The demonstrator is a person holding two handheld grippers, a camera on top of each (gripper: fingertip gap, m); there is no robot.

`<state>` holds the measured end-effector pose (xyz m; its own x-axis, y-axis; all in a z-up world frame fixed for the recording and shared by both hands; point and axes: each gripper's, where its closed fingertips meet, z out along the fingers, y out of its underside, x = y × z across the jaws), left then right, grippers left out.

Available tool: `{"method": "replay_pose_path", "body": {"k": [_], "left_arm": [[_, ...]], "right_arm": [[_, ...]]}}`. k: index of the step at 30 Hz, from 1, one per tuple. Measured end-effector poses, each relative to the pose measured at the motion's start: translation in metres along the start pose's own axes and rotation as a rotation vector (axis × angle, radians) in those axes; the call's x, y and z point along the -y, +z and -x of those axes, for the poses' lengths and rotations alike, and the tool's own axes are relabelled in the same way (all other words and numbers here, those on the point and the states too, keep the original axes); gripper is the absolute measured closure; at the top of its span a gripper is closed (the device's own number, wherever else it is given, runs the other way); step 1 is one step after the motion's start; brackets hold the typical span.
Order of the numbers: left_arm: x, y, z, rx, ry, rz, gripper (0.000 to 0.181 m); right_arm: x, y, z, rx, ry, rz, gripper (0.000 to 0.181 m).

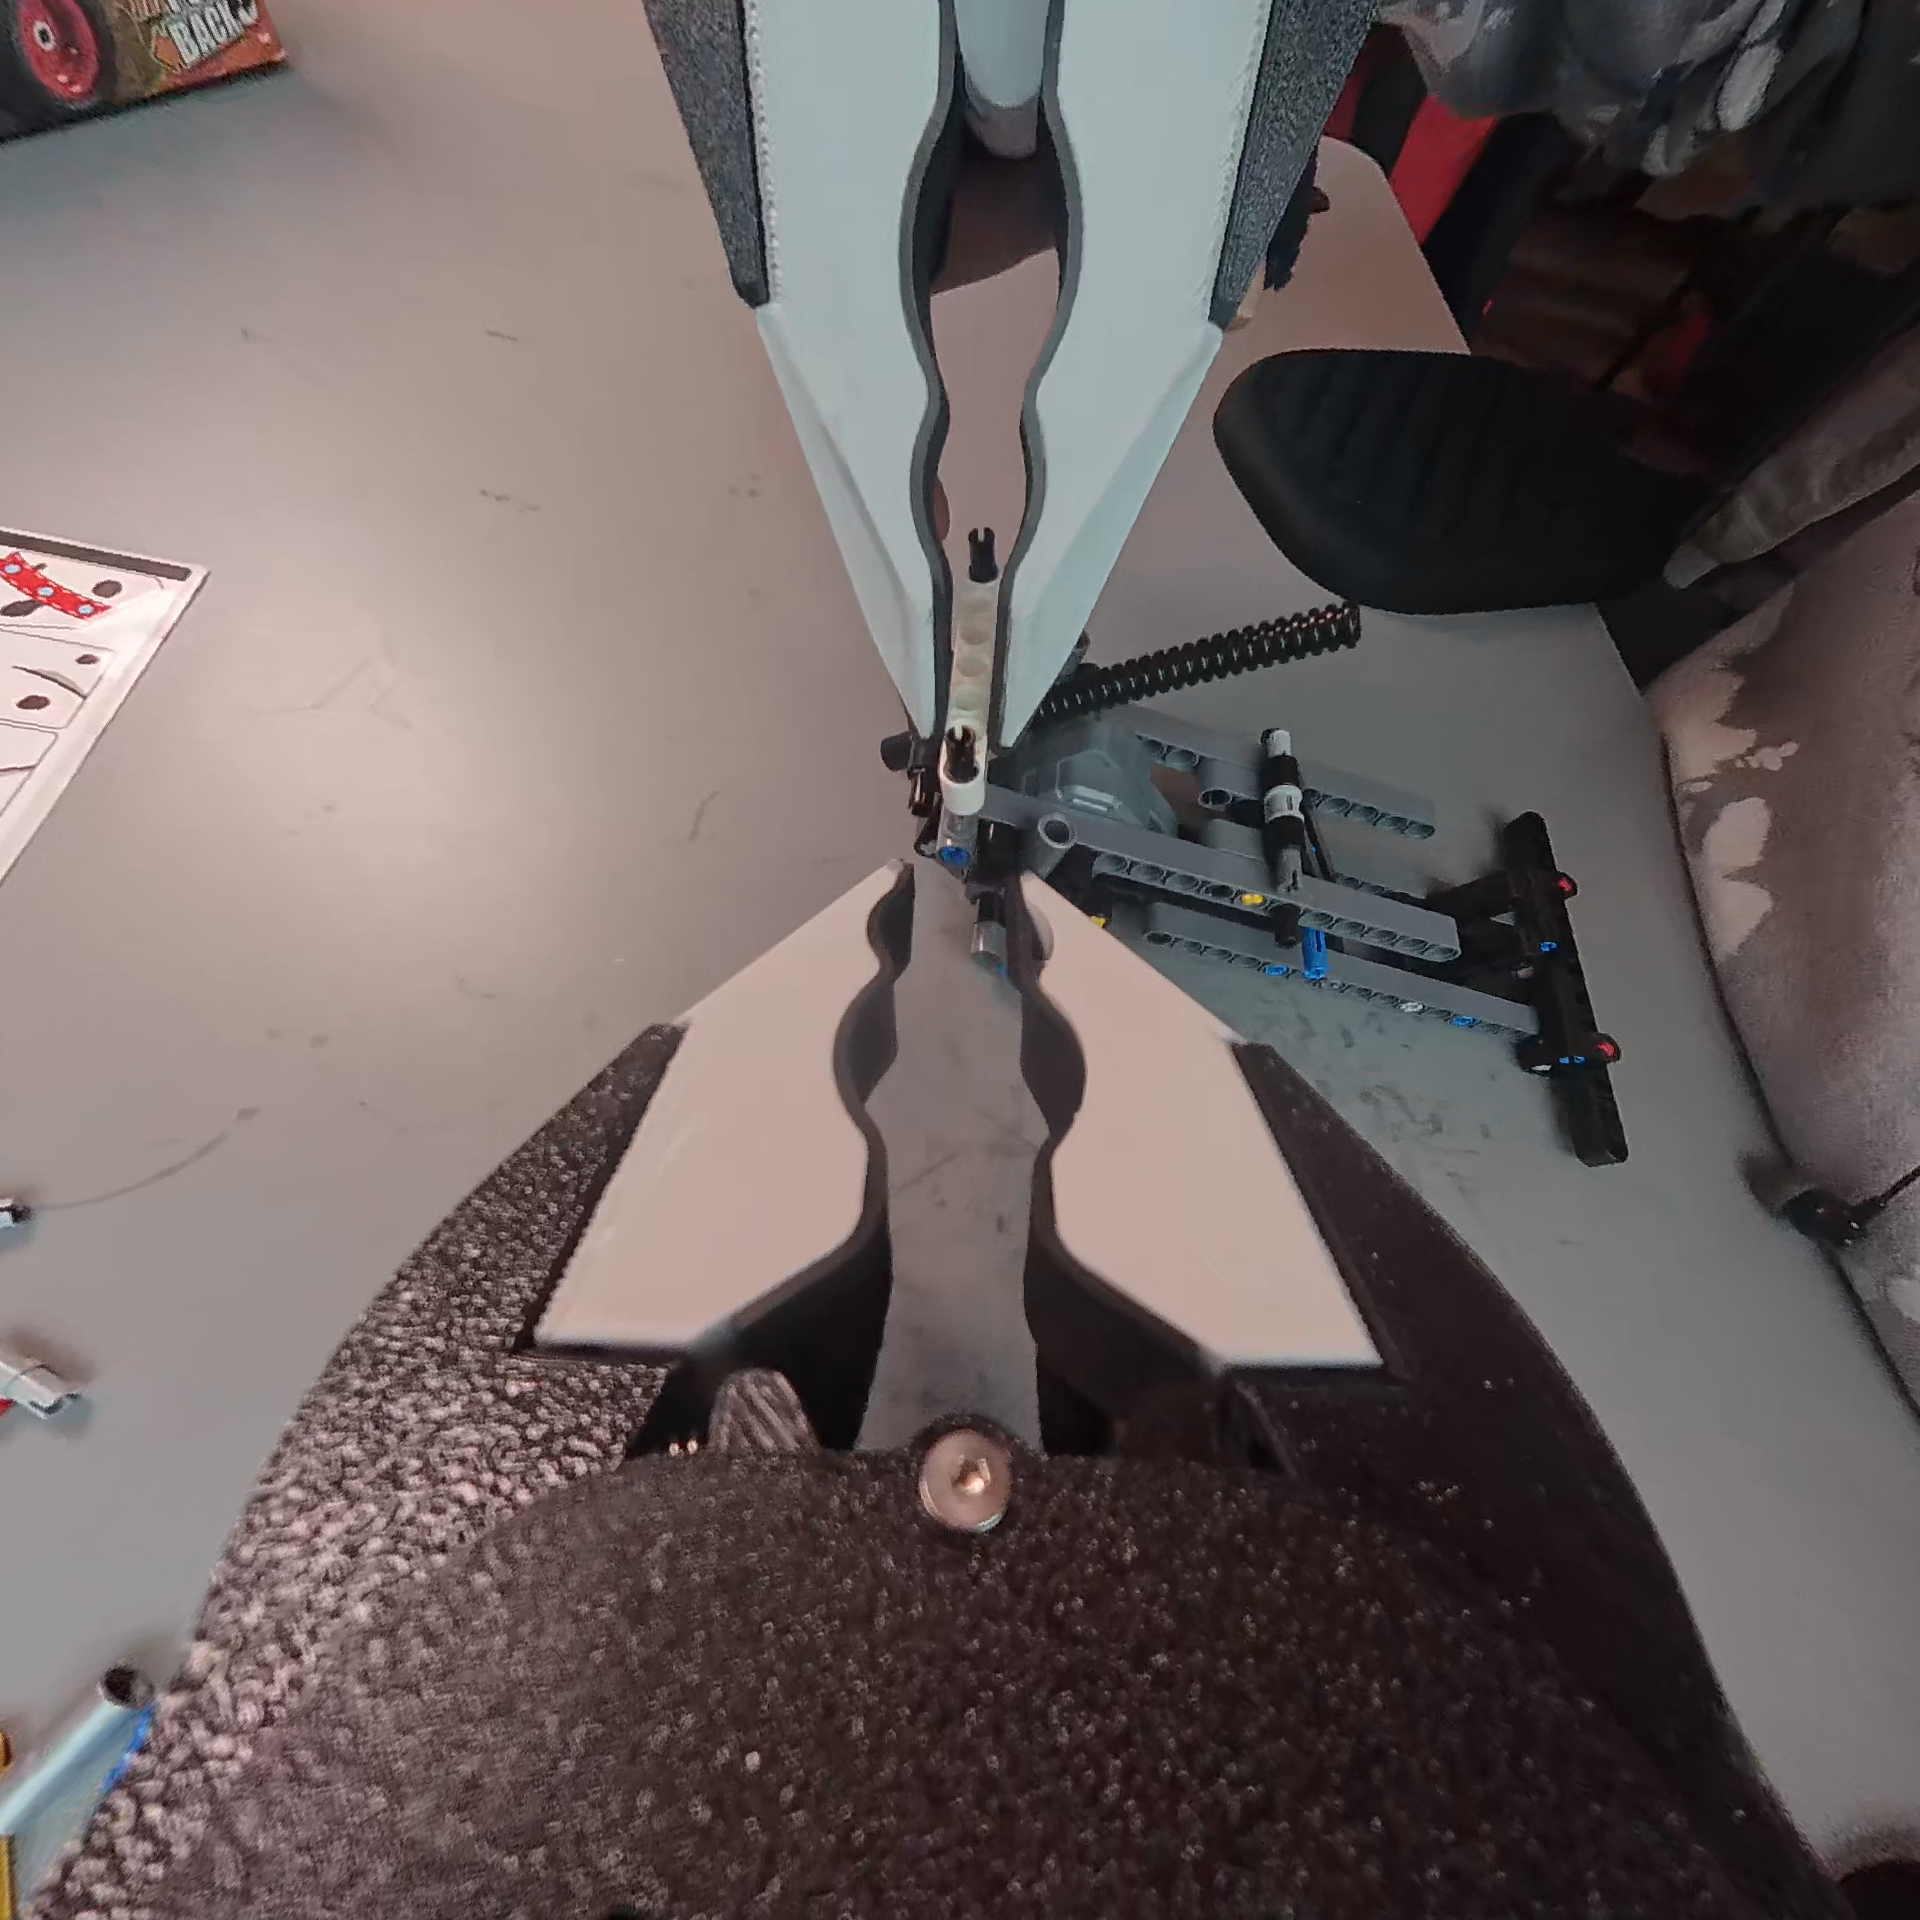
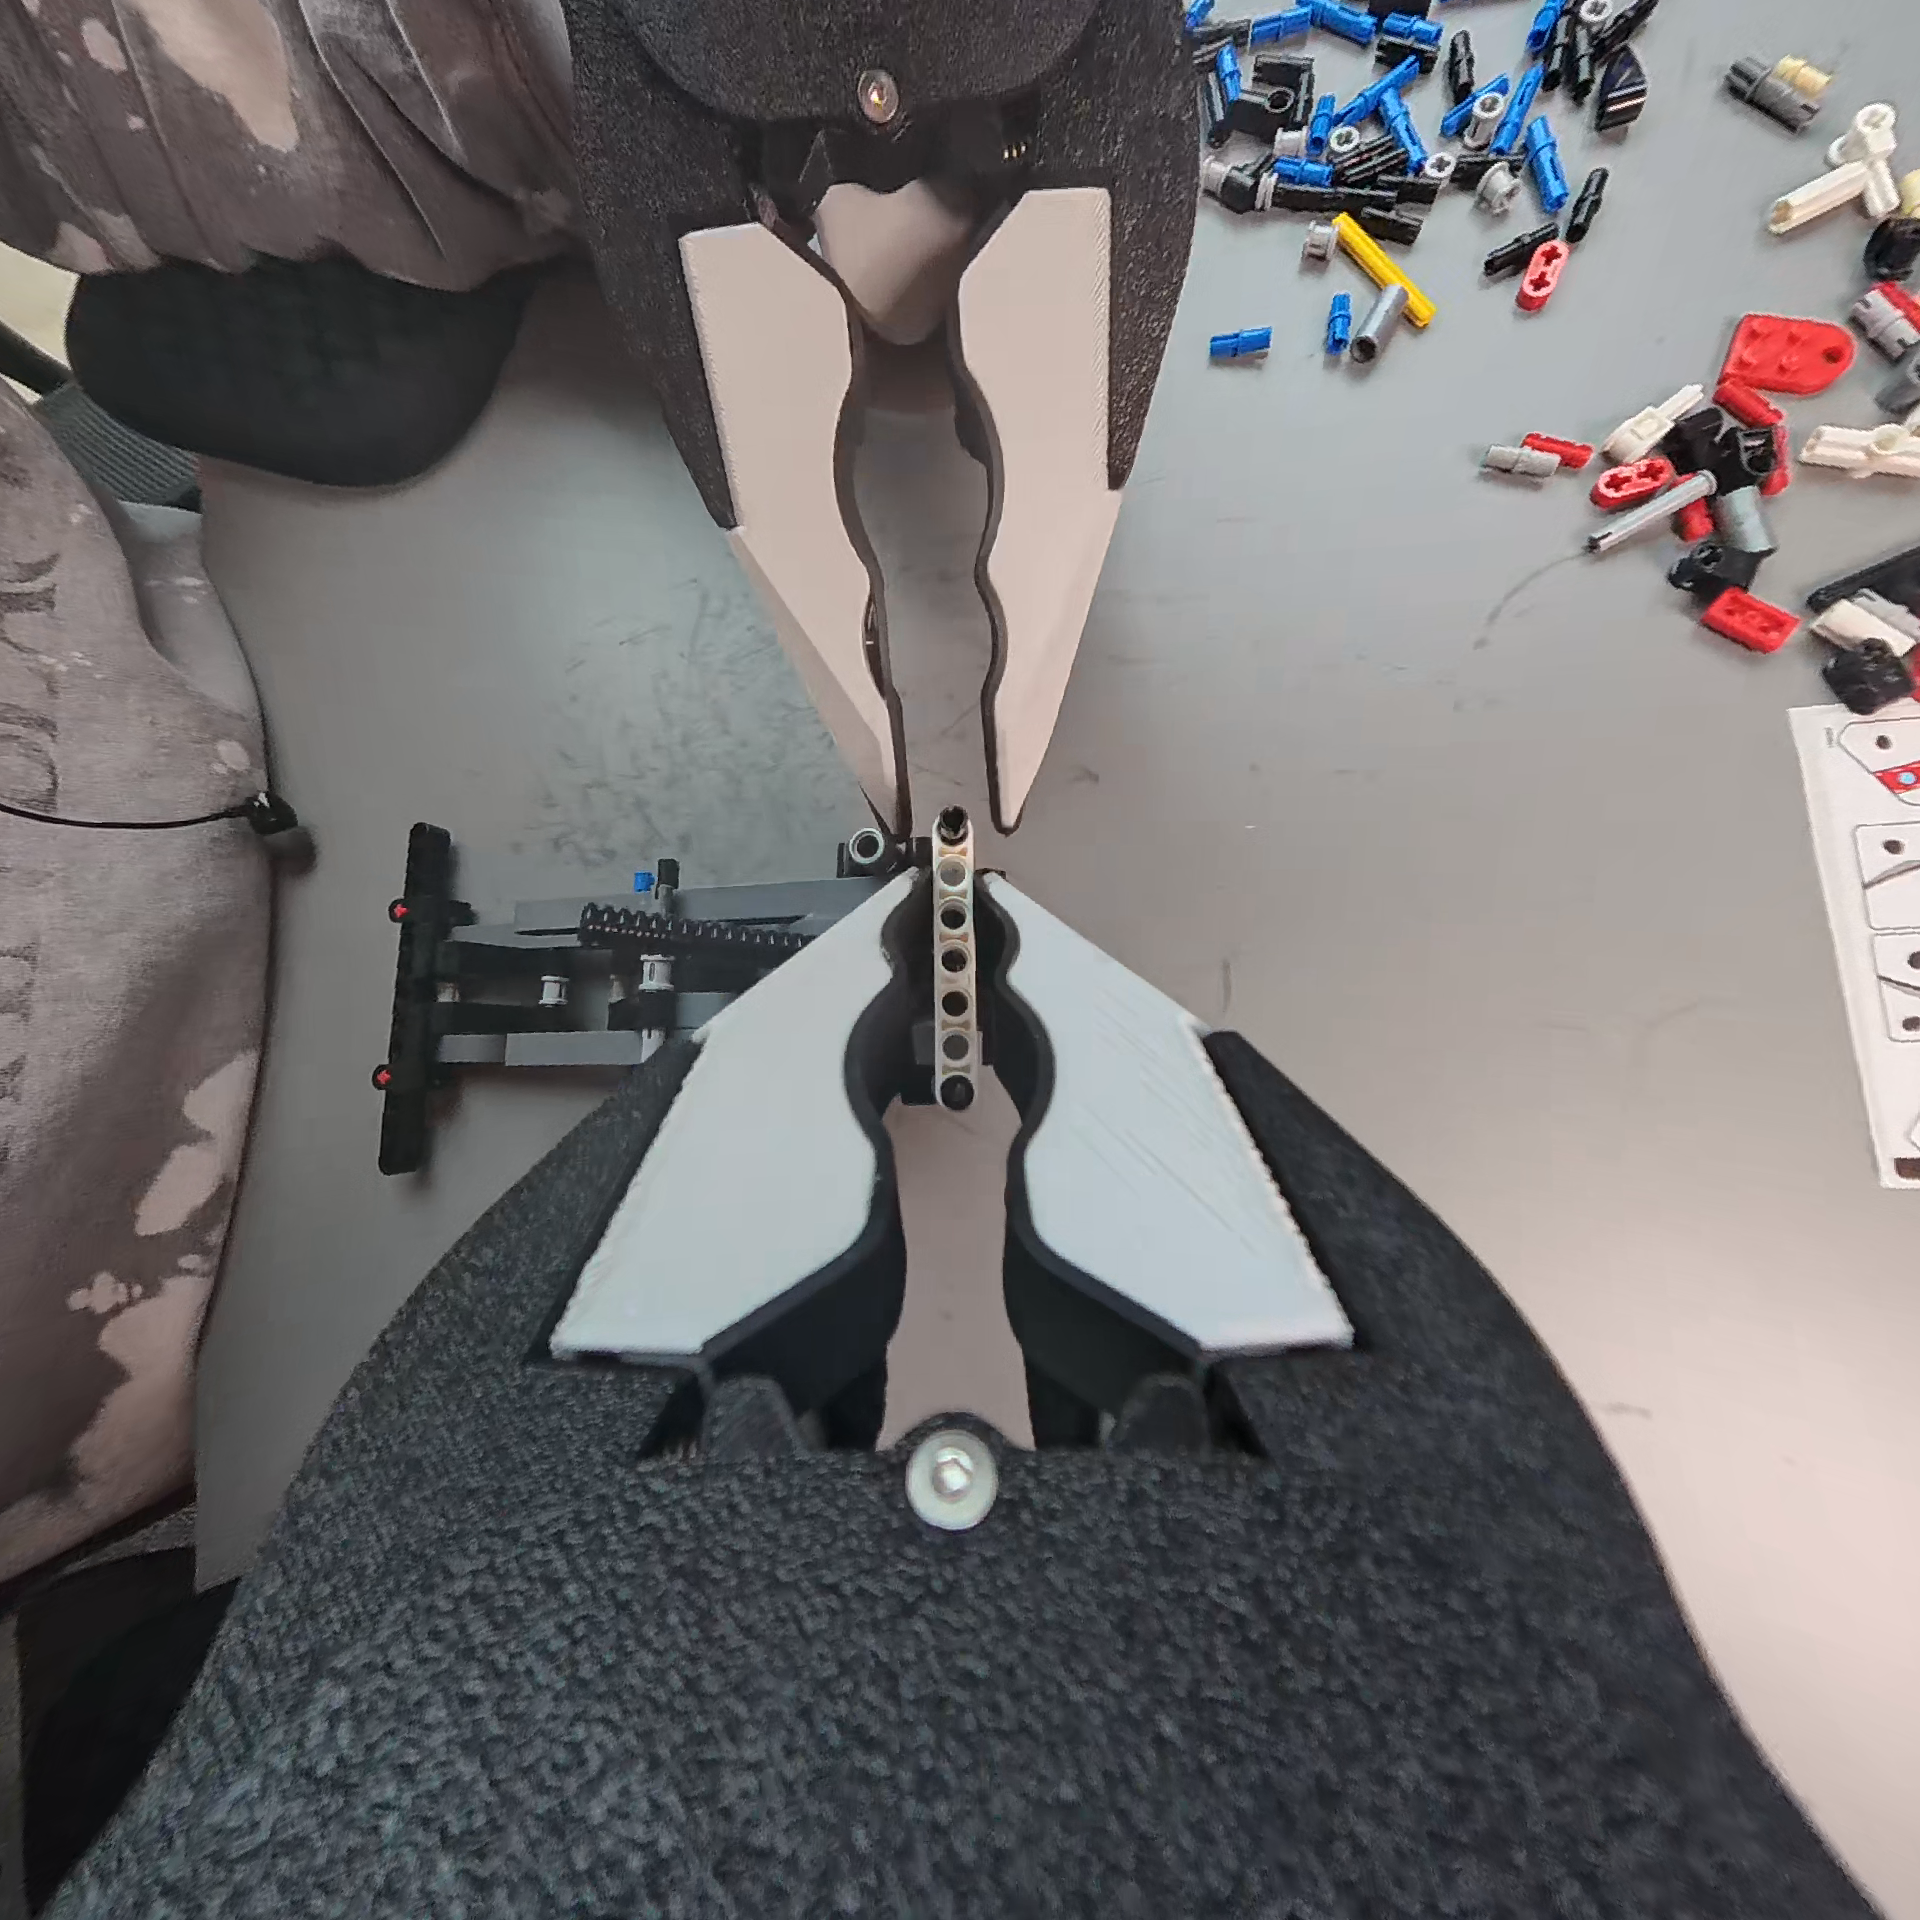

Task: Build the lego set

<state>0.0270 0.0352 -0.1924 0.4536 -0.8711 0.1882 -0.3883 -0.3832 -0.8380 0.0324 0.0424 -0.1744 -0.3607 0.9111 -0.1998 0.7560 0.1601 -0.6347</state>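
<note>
A partly built Lego frame [image 1: 1247, 894] of grey beams, with a black cross beam and a black spring, lies flat on the grey table; it also shows in the right wrist view [image 2: 540, 956]. My right gripper [image 2: 951, 883] is shut on a white beam with holes [image 2: 953, 966], held on edge over the frame's near end. In the left wrist view the right gripper [image 1: 966, 732] comes in from the top with the white beam [image 1: 971, 675], black pins at both its ends. My left gripper [image 1: 961, 878] is slightly open, tips either side of the frame's end; it shows opposite [image 2: 951, 821].
Loose red, blue, black and white pieces [image 2: 1455, 135] lie scattered at the table's far right. A sticker sheet [image 2: 1870, 935] lies nearby and shows in the left wrist view [image 1: 62, 665]. A black chair seat [image 1: 1455, 478] and a person's grey clothing [image 2: 104, 831] border the table edge.
</note>
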Motion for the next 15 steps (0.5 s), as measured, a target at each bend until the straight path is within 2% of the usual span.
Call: {"method": "replay_pose_path", "body": {"k": [10,15], "left_arm": [[0.002,0.003,-0.006,-0.023,-0.009,0.003,0.169],[0.018,-0.011,-0.015,-0.014,-0.071,-0.041,0.153]], "right_arm": [[0.0,0.001,0.0,0.0,0.013,0.019,0.175],[0.001,-0.015,-0.009,-0.077,0.031,-0.072,0.174]]}}
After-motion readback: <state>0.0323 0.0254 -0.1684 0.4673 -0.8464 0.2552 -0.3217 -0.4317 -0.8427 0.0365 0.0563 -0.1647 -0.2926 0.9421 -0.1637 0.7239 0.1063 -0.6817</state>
